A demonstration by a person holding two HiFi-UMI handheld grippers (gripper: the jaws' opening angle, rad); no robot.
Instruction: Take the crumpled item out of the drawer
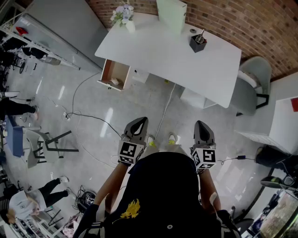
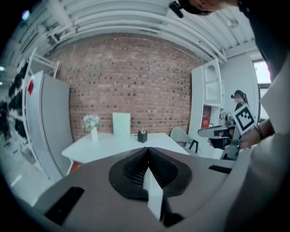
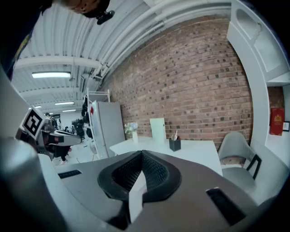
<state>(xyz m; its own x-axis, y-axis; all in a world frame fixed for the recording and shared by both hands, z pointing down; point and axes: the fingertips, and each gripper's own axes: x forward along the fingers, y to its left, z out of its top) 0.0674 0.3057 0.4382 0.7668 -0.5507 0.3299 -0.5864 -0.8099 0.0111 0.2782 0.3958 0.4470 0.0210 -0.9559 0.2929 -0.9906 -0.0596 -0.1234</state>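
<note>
The white desk [image 1: 186, 60] stands well ahead of me, and its wooden drawer [image 1: 108, 69] is pulled open at the left end. A small pale crumpled item [image 1: 114, 82] lies inside the drawer. My left gripper [image 1: 139, 121] and right gripper [image 1: 201, 123] are held close to my body, far short of the desk, both pointing toward it. Each is shut with nothing between its jaws. In the left gripper view the left gripper [image 2: 147, 155] faces the desk [image 2: 113, 142]. From the right gripper view, the right gripper [image 3: 141, 156] looks over the desk [image 3: 181, 149] too.
On the desk are a flower vase [image 1: 123, 15], a pale upright board [image 1: 171, 14] and a black pen holder [image 1: 198, 42]. A grey chair [image 1: 253, 79] stands at the right end. Cables [image 1: 88, 116] trail over the floor, with a tipped chair [image 1: 46, 142] at the left.
</note>
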